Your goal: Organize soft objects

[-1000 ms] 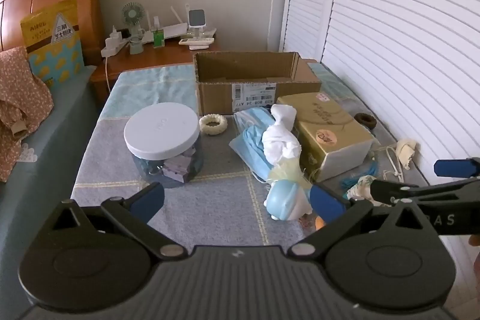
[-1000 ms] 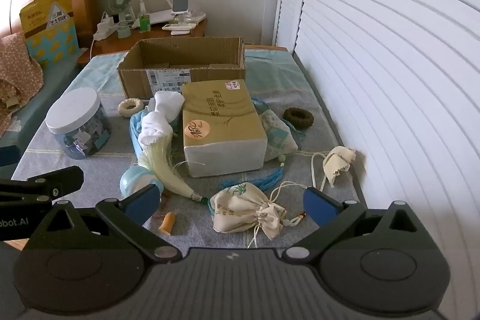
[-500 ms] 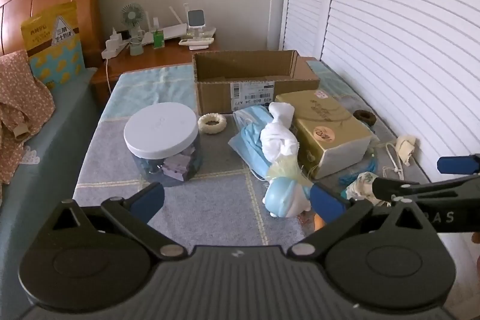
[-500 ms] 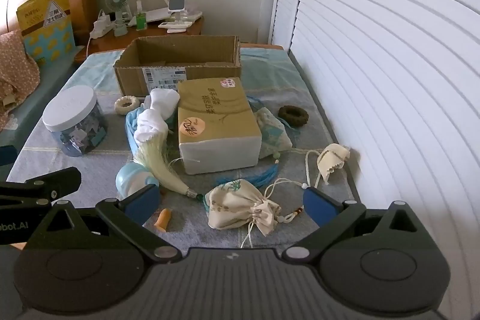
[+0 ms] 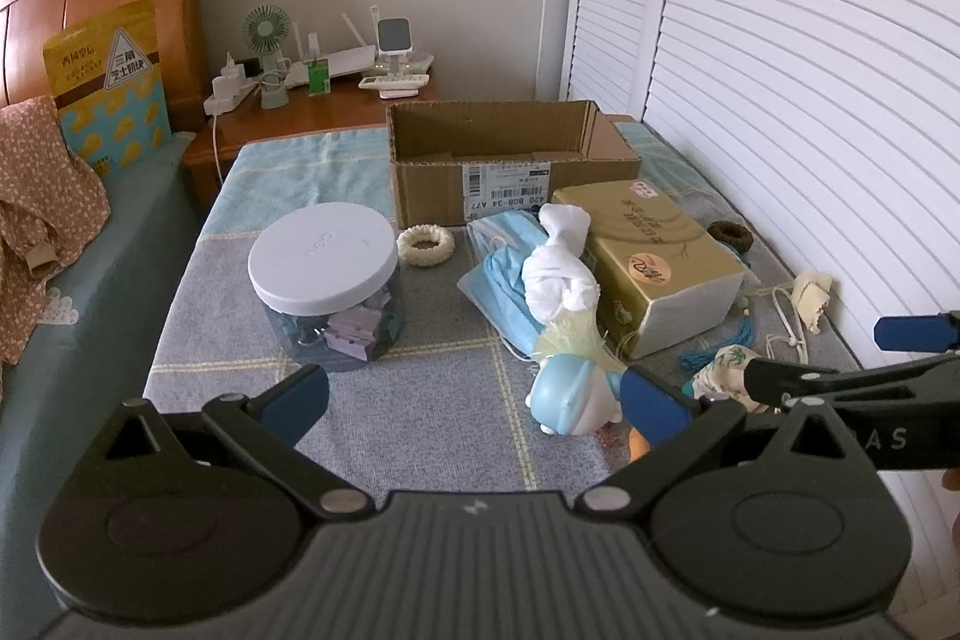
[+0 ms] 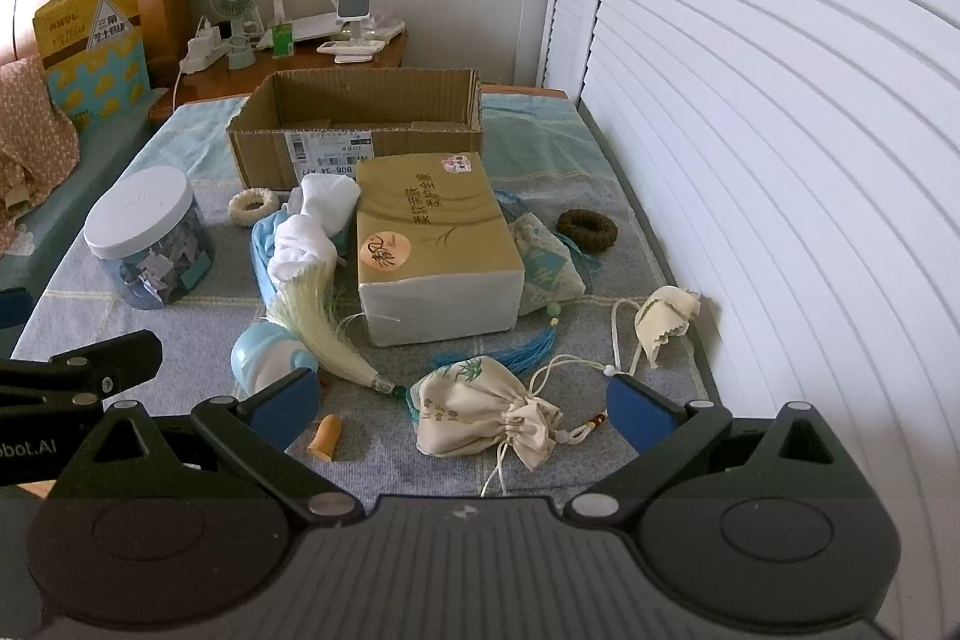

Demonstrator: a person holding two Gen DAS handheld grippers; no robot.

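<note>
Right wrist view shows our cardboard box (image 6: 360,130) seemingly empty, every soft item like the drawstring pouch (image 6: 486,412) lying before it, both grippers spread, holding nothing.

2 grippers held side by side, level.
Left gripper (image 5: 474,400) and right gripper (image 6: 462,406) are spread wide, nothing gripped.

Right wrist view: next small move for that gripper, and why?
Probably lower the right gripper straight onto the drawstring pouch. Its fingers are open and empty, and the pouch lies between them, loose on the cloth. The cardboard box behind looks empty.
</note>
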